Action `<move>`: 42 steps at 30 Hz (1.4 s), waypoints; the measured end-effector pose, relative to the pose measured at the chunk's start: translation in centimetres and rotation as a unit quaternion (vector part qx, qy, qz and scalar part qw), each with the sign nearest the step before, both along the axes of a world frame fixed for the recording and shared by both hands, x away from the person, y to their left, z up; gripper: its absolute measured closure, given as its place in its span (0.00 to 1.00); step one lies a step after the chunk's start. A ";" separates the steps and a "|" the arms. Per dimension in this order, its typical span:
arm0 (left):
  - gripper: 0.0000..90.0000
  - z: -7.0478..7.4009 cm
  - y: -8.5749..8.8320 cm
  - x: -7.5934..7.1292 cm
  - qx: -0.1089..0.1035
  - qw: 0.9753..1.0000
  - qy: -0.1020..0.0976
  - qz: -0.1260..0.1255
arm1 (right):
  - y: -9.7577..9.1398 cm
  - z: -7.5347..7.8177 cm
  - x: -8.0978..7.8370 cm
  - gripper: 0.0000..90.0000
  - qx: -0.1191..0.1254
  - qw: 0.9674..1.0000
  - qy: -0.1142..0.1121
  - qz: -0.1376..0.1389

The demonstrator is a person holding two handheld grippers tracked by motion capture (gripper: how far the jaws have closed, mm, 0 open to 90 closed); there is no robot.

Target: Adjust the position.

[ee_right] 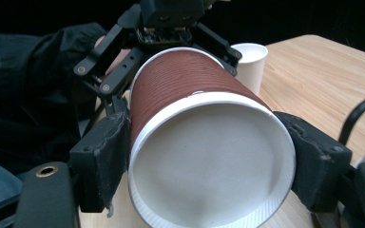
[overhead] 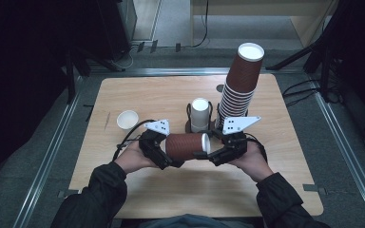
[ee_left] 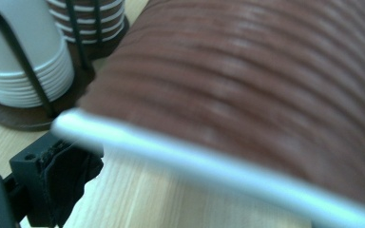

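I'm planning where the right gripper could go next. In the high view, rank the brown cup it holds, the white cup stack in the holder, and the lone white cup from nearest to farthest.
1. Brown cup: lying sideways, its rim end between the jaws of the right gripper.
2. White cup stack: in the holder, just behind.
3. Lone white cup: far left on the table.

A brown paper cup (ee_left: 247, 90) looms blurred in the left gripper view, cut off by the top, right and bottom edges, its white rim smeared. In the right gripper view the cup's (ee_right: 204, 142) lower rim runs off the bottom edge, and its base is hidden among the far tongs (ee_right: 171, 40). From above, the cup stack's (overhead: 240, 85) foot sits behind a grey plate.
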State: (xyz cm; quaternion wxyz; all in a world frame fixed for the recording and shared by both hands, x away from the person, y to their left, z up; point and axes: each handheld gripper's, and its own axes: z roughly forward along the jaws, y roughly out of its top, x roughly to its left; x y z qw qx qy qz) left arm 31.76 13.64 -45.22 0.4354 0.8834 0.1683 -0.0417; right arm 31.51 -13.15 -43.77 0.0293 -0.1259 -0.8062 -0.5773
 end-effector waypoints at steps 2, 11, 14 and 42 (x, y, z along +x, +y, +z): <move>0.00 0.0 -0.1 -0.1 -0.007 1.000 -0.003 -0.004 | 0.1 0.0 0.0 0.25 0.008 1.000 0.005 0.002; 0.05 0.5 0.3 -0.1 -0.026 1.000 -0.006 -0.010 | 0.0 -0.1 0.1 0.26 0.028 0.999 0.016 0.004; 0.07 0.6 0.3 -0.1 -0.016 1.000 -0.008 -0.013 | 0.0 -0.1 0.1 0.26 0.024 1.000 0.011 0.006; 0.07 -0.8 0.4 0.7 0.147 0.989 0.005 -0.003 | 0.8 -2.2 -0.1 0.17 -0.134 0.991 -0.024 0.010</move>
